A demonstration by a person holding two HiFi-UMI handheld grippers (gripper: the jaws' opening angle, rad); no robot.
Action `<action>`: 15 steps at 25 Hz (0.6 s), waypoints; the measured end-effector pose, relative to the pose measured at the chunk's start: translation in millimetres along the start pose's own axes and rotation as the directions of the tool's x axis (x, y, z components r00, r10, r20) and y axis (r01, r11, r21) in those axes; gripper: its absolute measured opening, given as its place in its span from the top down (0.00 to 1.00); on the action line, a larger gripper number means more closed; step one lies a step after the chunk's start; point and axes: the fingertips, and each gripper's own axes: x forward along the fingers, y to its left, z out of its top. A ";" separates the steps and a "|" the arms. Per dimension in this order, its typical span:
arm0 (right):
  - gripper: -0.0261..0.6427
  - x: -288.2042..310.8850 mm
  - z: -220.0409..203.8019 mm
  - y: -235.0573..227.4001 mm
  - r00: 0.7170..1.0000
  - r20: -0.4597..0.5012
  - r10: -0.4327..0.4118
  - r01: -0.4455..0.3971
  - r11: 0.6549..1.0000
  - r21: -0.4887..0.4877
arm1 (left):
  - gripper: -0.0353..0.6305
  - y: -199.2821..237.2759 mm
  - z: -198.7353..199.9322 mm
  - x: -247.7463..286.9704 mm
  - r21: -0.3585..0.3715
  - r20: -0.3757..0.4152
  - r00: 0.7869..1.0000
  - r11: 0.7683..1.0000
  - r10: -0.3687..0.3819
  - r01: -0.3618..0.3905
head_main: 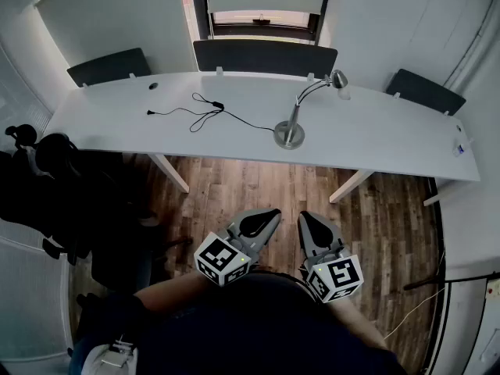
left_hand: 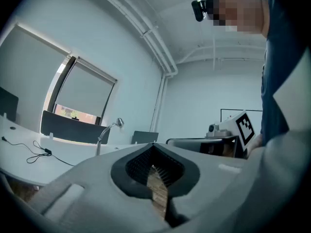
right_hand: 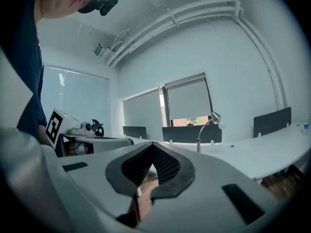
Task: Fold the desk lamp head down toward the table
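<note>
1. Left tongs (head_main: 264, 219) are held low and close to the person, over the wooden floor (head_main: 258, 182). Their jaws are pressed together with nothing between them.
2. The right tongs (head_main: 311, 223) sit just beside them, likewise closed and empty. Both point toward the far table (head_main: 391, 135) and are well apart from it.
3. On the table, left of centre, a black cable (head_main: 205, 114) lies in loose loops and runs right toward the lamp.
4. The desk lamp (head_main: 296, 114) stands right of the cable, its round base near the table's near edge. Its curved neck rises toward the far right.
5. The lamp head (head_main: 339, 79) is at the top of that neck, raised well above the tabletop. Both gripper views show it up there too.
6. Judging by this, the fold has not begun. What remains is to close the distance to the table, take hold of the neck or head, and bend the head down toward the tabletop.
</note>
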 end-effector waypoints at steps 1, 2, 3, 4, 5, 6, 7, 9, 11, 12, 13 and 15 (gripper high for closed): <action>0.95 0.0 0.3 0.2 1.000 -0.001 0.001 -0.001 1.000 -0.002 | 0.95 -0.1 0.0 0.2 -0.001 0.001 1.000 1.000 -0.001 0.001; 0.95 0.0 0.6 0.4 1.000 -0.002 0.003 -0.003 1.000 -0.005 | 0.95 -0.3 -0.1 0.4 -0.002 0.001 1.000 1.000 -0.002 0.002; 0.95 -0.1 0.8 0.5 1.000 -0.002 0.005 -0.005 1.000 -0.008 | 0.95 -0.8 -0.4 0.8 -0.002 0.000 1.000 1.000 -0.003 0.003; 0.95 -0.4 0.9 0.5 1.000 -0.002 0.009 -0.009 1.000 -0.010 | 0.95 -1.5 -0.9 1.4 -0.002 -0.003 1.000 1.000 -0.004 0.004; 0.95 -0.7 0.7 0.3 1.000 -0.002 0.013 -0.013 1.000 -0.012 | 0.95 -2.4 -1.6 2.2 -0.002 -0.005 1.000 1.000 -0.004 0.004; 0.95 -1.0 0.4 0.1 1.000 -0.002 0.017 -0.017 1.000 -0.015 | 0.95 -3.1 -2.5 3.1 -0.002 -0.007 1.000 1.000 -0.004 0.004; 0.95 -1.2 0.3 -0.5 1.000 -0.002 0.021 -0.021 1.000 -0.017 | 0.95 -3.5 -3.2 4.1 -0.001 -0.009 1.000 1.000 -0.003 0.003; 0.95 -1.8 1.0 -3.1 1.000 0.002 0.021 -0.021 1.000 -0.018 | 0.95 -3.6 -3.7 6.7 0.001 -0.007 1.000 1.000 0.001 -0.001; 0.95 -3.1 2.0 -8.1 1.000 0.009 0.022 -0.022 1.000 -0.017 | 0.95 -3.8 -3.8 11.1 0.002 -0.006 1.000 1.000 0.008 -0.008; 0.95 -4.0 2.2 -11.6 1.000 0.013 0.024 -0.024 1.000 -0.015 | 0.95 -3.6 -4.9 14.0 0.002 -0.009 1.000 1.000 0.013 -0.013; 0.95 -5.1 1.8 -15.5 1.000 0.016 0.027 -0.027 1.000 -0.012 | 0.95 -3.4 -6.3 17.5 0.001 -0.013 1.000 1.000 0.019 -0.019; 0.94 -8.3 0.0 -23.7 0.999 0.021 0.035 -0.035 0.999 -0.009 | 0.95 -4.4 -9.0 24.9 -0.001 -0.019 0.999 0.999 0.033 -0.033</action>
